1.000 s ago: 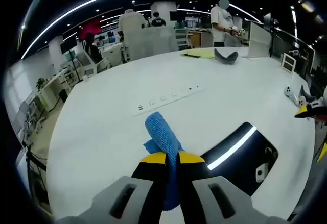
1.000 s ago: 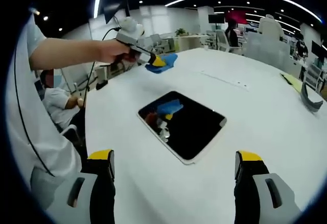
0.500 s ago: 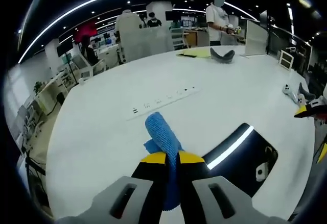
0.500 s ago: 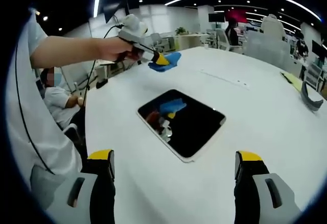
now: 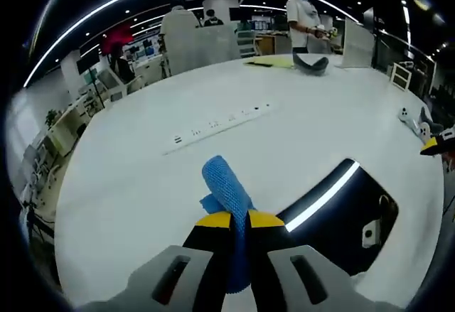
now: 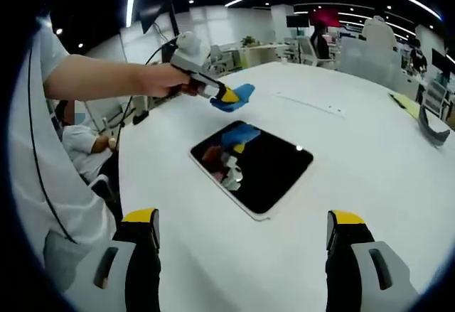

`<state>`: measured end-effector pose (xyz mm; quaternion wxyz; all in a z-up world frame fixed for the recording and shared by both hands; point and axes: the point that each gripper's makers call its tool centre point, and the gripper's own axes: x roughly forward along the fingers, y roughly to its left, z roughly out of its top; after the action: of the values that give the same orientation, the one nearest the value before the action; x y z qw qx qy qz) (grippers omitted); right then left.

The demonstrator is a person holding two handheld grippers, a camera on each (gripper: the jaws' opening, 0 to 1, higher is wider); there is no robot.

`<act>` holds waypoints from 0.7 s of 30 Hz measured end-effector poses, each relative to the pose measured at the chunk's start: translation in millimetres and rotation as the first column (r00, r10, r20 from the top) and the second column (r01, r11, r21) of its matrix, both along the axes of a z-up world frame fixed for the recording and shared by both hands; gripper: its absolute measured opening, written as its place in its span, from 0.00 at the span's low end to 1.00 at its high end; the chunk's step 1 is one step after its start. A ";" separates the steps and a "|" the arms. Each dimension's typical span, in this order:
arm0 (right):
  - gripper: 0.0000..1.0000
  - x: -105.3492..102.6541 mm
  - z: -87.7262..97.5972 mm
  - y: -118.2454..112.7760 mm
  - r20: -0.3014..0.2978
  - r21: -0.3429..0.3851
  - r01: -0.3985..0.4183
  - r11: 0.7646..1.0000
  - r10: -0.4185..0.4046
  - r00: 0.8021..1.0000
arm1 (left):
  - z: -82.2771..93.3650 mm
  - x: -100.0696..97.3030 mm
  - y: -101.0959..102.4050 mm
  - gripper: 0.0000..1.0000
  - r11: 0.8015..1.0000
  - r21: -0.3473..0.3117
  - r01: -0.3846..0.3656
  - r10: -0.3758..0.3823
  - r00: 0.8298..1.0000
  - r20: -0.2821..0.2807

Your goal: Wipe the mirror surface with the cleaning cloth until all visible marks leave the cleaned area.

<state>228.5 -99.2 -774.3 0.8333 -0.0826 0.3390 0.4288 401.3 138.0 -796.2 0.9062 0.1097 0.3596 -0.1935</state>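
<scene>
Carrying the cloth toward the glass looks like the step in hand; no wiping has begun, I judge. The table (image 6: 370, 163) fills both views. On it lies the mirror (image 6: 266, 173), flat, at the right gripper view's centre and at 4 o'clock in the left gripper view (image 5: 352, 212). The left gripper (image 5: 238, 219) is clamped on the cloth (image 5: 226, 184), held above the table just beyond the mirror's 11 o'clock corner (image 6: 238, 97). The right gripper (image 6: 242, 230) stands wide open, empty, near the mirror's 6 o'clock edge. Next: lower the cloth onto the glass and rub.
</scene>
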 end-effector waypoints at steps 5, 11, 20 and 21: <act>0.97 -0.5 -4.3 -4.8 -0.010 -0.007 0.004 1.000 -0.004 1.000 | -14.1 -1.6 -3.7 0.04 1.000 0.007 -0.002 0.002 1.000 -0.018; 0.97 -0.2 -4.0 -8.4 -0.016 -0.003 0.014 1.000 -0.014 1.000 | -28.8 1.0 -3.3 0.04 0.999 0.009 -0.031 0.032 0.999 -0.042; 0.97 -1.8 -6.7 -13.7 -0.026 0.001 0.030 1.000 -0.030 0.999 | -40.4 -0.3 0.4 0.04 0.992 -0.045 -0.116 0.113 0.992 -0.063; 0.97 -2.0 -6.9 -13.4 -0.027 0.003 0.031 1.000 -0.031 0.999 | -40.1 -0.2 0.1 0.04 0.993 -0.040 -0.111 0.108 0.992 -0.061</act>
<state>226.5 -112.6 -781.2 0.8354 -0.0704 0.3507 0.4175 401.1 138.1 -836.3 0.9066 0.0646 0.3873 -0.1544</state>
